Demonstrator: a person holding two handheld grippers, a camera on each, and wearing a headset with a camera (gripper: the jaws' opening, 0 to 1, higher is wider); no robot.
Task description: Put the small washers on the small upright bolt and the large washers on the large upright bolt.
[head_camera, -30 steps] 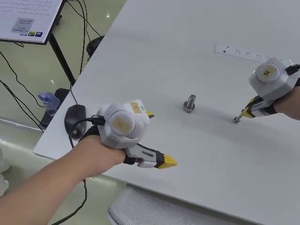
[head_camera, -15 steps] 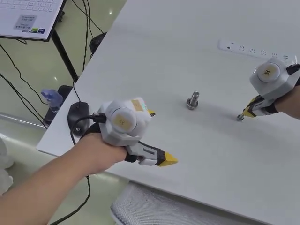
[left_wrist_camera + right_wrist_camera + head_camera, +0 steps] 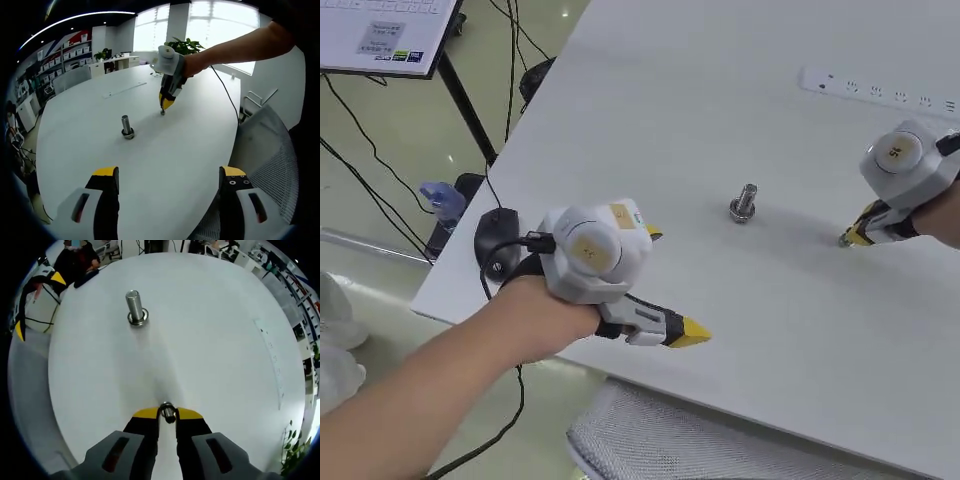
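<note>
The large bolt (image 3: 743, 203) stands upright in the middle of the white table (image 3: 650, 110), with a metal ring at its base. It also appears as the large bolt (image 3: 127, 126) and the large bolt (image 3: 135, 307). My right gripper (image 3: 847, 240) is at the right, tips down on the table, shut on the small upright bolt (image 3: 168, 412). The left gripper view shows the right gripper (image 3: 163, 106) over the small bolt (image 3: 162, 113). My left gripper (image 3: 673, 283) hovers open near the table's front edge, with nothing between its jaws (image 3: 169, 172).
A white power strip (image 3: 880, 92) lies at the back right. A black mouse (image 3: 498, 250) sits at the table's left corner, with cables and a laptop (image 3: 380, 35) beyond. A grey mesh chair (image 3: 670, 440) stands below the front edge.
The head camera has shifted, so everything sits a little differently in the picture. Neither gripper has visibly moved relative to the bolts.
</note>
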